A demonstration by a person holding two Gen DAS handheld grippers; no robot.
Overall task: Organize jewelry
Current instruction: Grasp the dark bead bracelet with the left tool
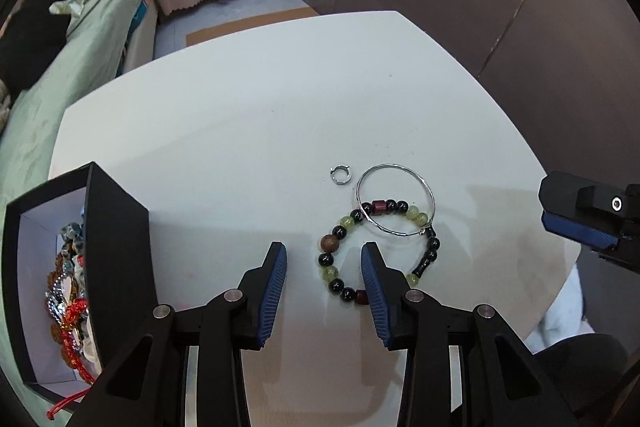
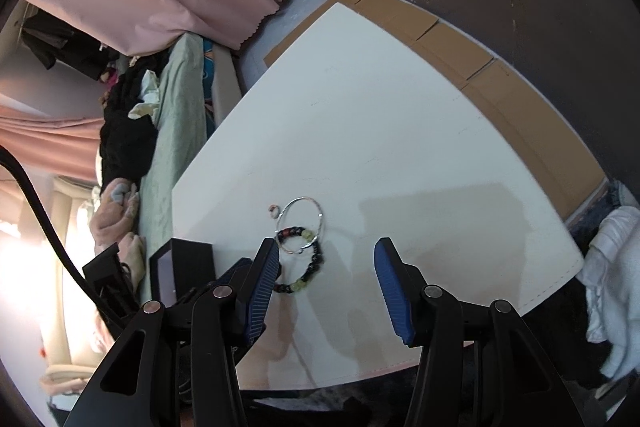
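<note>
A beaded bracelet [image 1: 329,245] of black, yellow-green and brown beads lies on the white table [image 1: 240,107]. A thin silver bangle [image 1: 394,167] overlaps its far side, and a small silver ring [image 1: 340,174] lies just beyond to the left. My left gripper [image 1: 324,251] is open and empty, its fingers straddling the bracelet's left part. My right gripper [image 2: 326,247] is open and empty, with the bracelet [image 2: 316,259] and bangle [image 2: 300,223] by its left finger. The right gripper also shows at the right edge of the left wrist view [image 1: 592,223].
A black jewelry box [image 1: 116,251] with a white inside stands at the table's left edge, holding several bracelets and a red cord piece [image 1: 74,315]; it also shows in the right wrist view [image 2: 188,267]. A green bed [image 1: 48,99] lies left of the table. Brown walls stand behind.
</note>
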